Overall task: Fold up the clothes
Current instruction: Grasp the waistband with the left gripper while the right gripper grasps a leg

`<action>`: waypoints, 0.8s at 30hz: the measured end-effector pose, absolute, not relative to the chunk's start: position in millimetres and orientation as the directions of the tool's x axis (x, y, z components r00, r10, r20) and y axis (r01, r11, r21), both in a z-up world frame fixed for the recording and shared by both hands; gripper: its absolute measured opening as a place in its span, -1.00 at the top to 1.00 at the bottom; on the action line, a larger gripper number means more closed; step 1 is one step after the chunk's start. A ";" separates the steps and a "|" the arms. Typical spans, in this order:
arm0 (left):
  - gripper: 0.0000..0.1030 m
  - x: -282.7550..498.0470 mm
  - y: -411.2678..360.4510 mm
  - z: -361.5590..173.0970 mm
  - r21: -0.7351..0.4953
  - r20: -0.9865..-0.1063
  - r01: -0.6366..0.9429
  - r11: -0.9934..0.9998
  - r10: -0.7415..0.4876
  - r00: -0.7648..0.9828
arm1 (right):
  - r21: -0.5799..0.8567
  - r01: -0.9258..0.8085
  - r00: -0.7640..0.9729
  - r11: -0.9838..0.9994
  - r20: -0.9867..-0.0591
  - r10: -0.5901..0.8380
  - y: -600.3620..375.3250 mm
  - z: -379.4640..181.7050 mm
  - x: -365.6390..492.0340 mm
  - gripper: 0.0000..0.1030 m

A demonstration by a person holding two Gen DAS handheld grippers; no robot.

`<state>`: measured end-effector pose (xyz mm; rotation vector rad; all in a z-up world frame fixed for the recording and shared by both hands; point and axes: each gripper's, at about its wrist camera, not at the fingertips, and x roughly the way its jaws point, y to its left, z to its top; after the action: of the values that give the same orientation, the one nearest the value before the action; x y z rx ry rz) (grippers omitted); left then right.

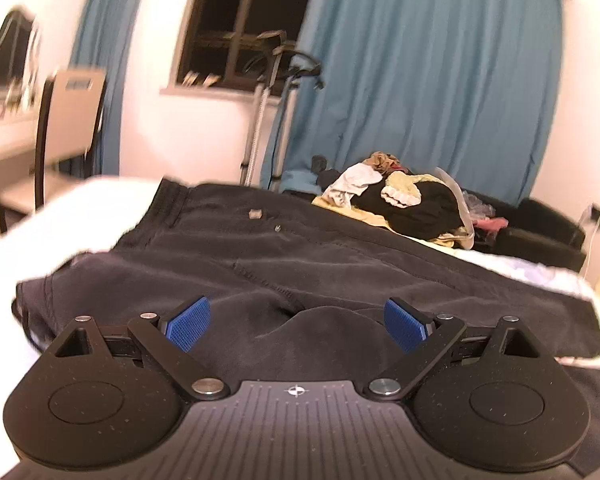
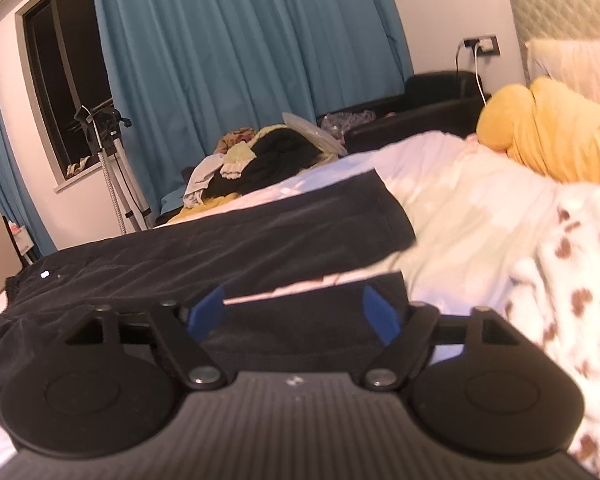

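Note:
A pair of black trousers lies spread flat on the white bed. My left gripper is open, low over the crotch area, its blue pads apart with dark cloth between and below them. In the right wrist view the trousers stretch away to the left, with the two leg ends at centre. My right gripper is open just above the nearer leg end, its blue pads apart and holding nothing.
A heap of mixed clothes sits at the bed's far side, also in the right wrist view. A yellow pillow and a spotted blanket lie right. A chair, blue curtains and a stand are behind.

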<state>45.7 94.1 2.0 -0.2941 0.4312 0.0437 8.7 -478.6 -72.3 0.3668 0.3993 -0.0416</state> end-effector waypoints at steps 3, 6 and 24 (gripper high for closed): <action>-0.85 49.2 136.2 2.9 -0.450 -0.455 -0.165 0.878 -0.067 0.888 | 0.398 0.114 0.907 0.910 -0.415 0.067 -489.3 -74.7 -3.1 -0.78; -0.85 46.1 198.7 -1.6 -0.644 -0.452 -0.220 0.733 -0.132 0.882 | 0.484 0.158 0.892 0.861 -0.444 0.086 -505.8 -78.8 -16.5 -0.94; -0.62 102.8 295.7 -79.1 -0.847 -0.488 -0.364 0.388 -0.293 0.822 | 0.800 0.427 0.776 0.421 -0.563 0.283 -545.8 -153.9 -30.5 -1.00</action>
<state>102.8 295.7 -79.1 -1.1953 0.6431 0.0490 -30.5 -545.8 -153.9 1.1600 0.7172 -0.1006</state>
